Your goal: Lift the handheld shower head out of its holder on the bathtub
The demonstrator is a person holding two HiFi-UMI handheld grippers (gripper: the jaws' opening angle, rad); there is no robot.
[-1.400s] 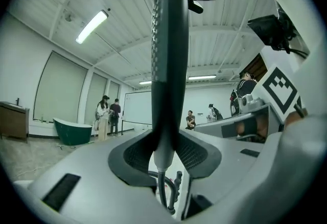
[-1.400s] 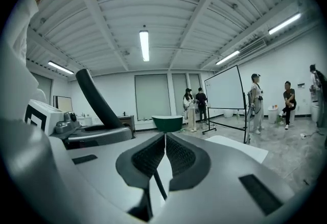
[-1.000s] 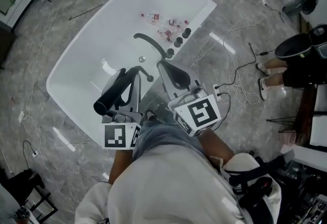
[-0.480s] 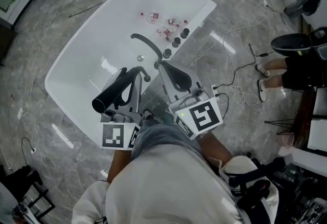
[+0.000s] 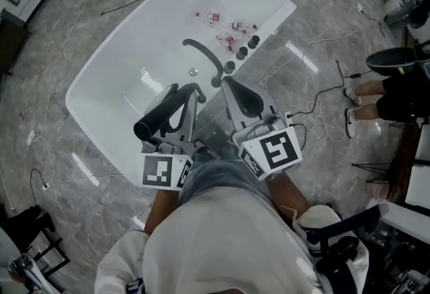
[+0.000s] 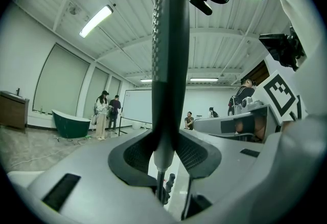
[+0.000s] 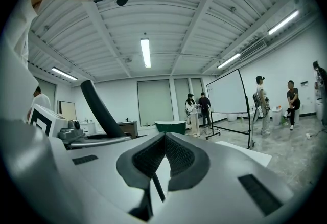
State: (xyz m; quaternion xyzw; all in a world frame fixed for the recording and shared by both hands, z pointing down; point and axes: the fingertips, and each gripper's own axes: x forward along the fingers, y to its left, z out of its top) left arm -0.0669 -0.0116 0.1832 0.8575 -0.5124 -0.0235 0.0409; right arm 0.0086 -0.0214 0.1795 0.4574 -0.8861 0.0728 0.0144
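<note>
The black handheld shower head (image 5: 156, 118) is out of its holder and stands up between the jaws of my left gripper (image 5: 190, 92), over the white bathtub (image 5: 101, 68). In the left gripper view the shower head (image 6: 171, 54) rises straight from the dark pads (image 6: 140, 154). The left gripper (image 6: 166, 142) is shut on its handle, and the threaded end hangs below. My right gripper (image 5: 230, 83) is beside it over the tub's near rim, shut and holding nothing. In the right gripper view the right gripper (image 7: 164, 137) has its pads touching at the tips.
A black curved faucet (image 5: 201, 54) and round knobs (image 5: 242, 53) sit on the tub's right rim. Small bottles (image 5: 225, 27) lie in the tub's far end. Cables (image 5: 316, 94) run over the grey floor, and a seated person's legs (image 5: 376, 94) are at the right.
The head view has shifted a little. Both grippers stay where they were, and the shower head is still held the same way.
</note>
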